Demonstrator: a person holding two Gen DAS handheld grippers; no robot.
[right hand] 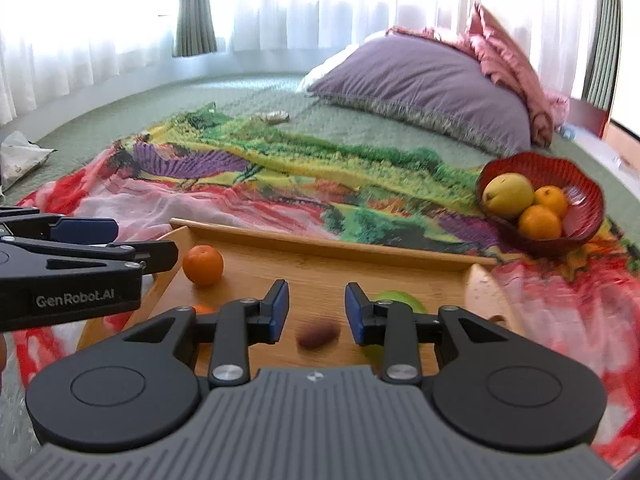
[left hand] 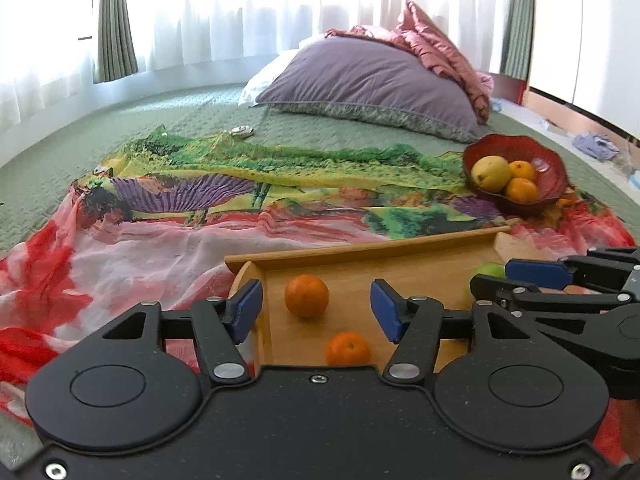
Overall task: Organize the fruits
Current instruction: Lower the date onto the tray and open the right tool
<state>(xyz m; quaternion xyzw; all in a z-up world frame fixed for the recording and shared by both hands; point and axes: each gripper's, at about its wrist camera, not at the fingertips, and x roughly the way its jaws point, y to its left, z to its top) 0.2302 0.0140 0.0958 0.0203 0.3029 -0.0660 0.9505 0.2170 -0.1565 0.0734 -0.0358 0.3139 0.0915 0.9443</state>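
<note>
Closest to my spread-open, empty left gripper (left hand: 316,312) are two oranges (left hand: 307,295) on the wooden tray (left hand: 360,256); right gripper (right hand: 316,312), unclenched too, should straddle the date (right hand: 318,336), squeeze gently, then head for the red bowl (right hand: 576,184).

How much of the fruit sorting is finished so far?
Done: the red bowl already holds a pear and two oranges. In hand: nothing, the left gripper and right gripper are open. Left: the wooden tray holds two oranges, a green fruit and a small dark fruit.
</note>
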